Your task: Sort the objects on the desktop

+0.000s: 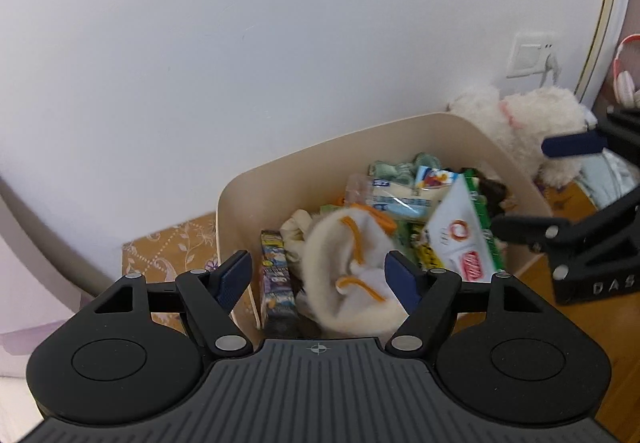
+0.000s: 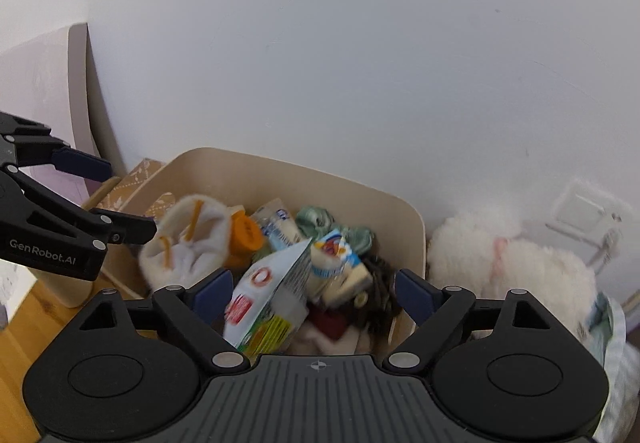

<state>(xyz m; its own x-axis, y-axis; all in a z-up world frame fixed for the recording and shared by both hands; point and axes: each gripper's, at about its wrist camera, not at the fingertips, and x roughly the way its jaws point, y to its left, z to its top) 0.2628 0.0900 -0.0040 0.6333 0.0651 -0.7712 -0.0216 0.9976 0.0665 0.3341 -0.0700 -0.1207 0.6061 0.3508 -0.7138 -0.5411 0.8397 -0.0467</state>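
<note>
A beige bin (image 1: 400,131) (image 2: 280,171) stands against the white wall, filled with several snack packets and soft items. A white fuzzy sock with orange cords (image 1: 352,275) (image 2: 188,243) lies blurred on top at the bin's left side. It shows between the fingers of my left gripper (image 1: 319,277), which is open, its pads clear of the sock. A white packet with a red logo (image 1: 460,239) (image 2: 272,283) leans in the middle of the bin. My right gripper (image 2: 313,293) hovers open over the bin's right half, holding nothing. Each gripper also shows in the other's view: the right gripper (image 1: 548,185) and the left gripper (image 2: 112,197).
A white plush toy (image 1: 532,131) (image 2: 500,263) sits right of the bin, below a wall socket (image 1: 532,55) (image 2: 584,211). Pink headphones (image 1: 626,71) hang at the far right. A patterned box (image 1: 168,255) stands left of the bin on the wooden desktop (image 2: 16,331).
</note>
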